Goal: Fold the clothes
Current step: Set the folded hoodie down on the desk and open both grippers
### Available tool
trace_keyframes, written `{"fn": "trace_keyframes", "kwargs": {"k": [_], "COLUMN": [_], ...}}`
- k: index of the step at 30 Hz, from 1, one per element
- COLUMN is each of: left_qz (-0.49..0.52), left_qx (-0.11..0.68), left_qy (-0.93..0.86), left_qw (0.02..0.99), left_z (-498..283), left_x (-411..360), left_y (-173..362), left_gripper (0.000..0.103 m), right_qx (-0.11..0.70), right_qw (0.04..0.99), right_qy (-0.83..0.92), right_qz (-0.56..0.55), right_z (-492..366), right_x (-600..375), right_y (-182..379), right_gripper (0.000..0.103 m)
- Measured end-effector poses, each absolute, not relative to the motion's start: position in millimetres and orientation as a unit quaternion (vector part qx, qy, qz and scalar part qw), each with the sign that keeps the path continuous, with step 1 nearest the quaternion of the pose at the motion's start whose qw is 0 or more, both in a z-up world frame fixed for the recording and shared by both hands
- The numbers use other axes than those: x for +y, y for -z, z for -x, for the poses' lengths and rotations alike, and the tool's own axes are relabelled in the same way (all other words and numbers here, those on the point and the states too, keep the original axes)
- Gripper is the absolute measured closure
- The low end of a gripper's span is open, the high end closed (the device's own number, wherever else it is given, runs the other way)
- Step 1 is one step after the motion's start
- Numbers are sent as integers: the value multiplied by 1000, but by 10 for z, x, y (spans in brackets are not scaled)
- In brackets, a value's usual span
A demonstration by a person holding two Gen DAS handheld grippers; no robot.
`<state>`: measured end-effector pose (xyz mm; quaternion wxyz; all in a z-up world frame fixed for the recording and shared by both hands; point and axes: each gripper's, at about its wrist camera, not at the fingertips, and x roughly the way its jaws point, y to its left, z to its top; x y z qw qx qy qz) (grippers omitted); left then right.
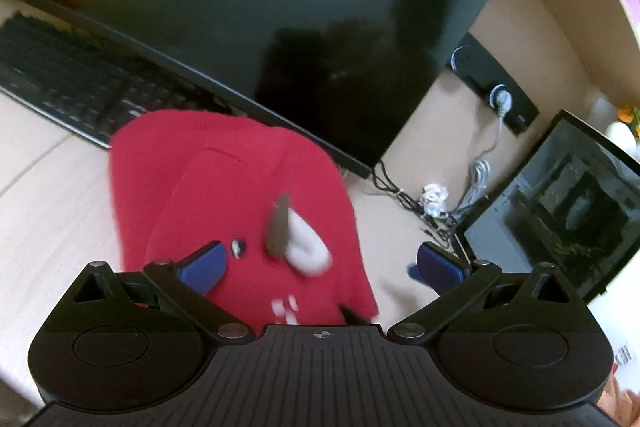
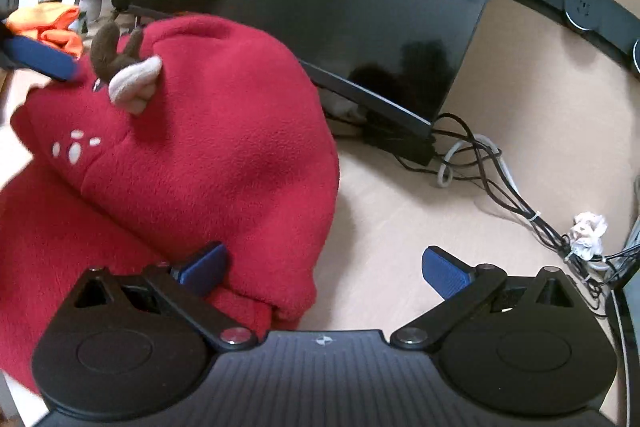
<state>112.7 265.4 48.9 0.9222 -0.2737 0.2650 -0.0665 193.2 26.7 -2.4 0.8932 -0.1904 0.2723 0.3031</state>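
Fingers (image 1: pixel 202 261) of both grippers are spread, nothing gripped; red fleece garment (image 2: pixel 208 155) is bunched on desk (image 2: pixel 400 227) by monitor (image 2: pixel 340 7). Cables (image 2: pixel 500 187) risk being snagged; fleece may be dragged.

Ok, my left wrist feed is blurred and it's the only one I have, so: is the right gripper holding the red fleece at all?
Observer: No. The right gripper is open; one finger is over the red fleece, the other over bare desk.
Operator: Anything else to fold nearby?
Observer: An orange cloth lies beyond the fleece, at the upper left of the right wrist view.
Operator: Where is my left gripper on the fleece?
Observer: One blue finger of it is beside the two brown antlers on the hood.
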Motion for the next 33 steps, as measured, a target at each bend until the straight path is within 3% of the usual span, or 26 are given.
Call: {"fn": "trace_keyframes", "kwargs": {"k": [4,18,27,31,33], "left_qz": [305,265,240,158,155], "left_qx": [296,302,243,198,212], "left_qy": [37,-39,-106,-166,-174], "left_qw": [904,915,934,953,949], "left_z": [-1421,-960,-2,605,710], "left_x": [2751,2404,1730,1127,963], "left_y": [-29,-4,-273,-337,-244], "left_gripper": [0,0,0,0,0], "right_qx": [270,325,224,230,236], "right_qw": [896,874,879,878,871], "right_qy": [-297,-314,-394,-410,-422], "right_qz": [189,179,149,95,91], "right_z": [-1869,-1913,-1264,-937,-779], "right_x": [207,61,-769,-1324,-1499], "right_y": [54,54,-255,-259,-181], "right_gripper": [0,0,0,0,0]}}
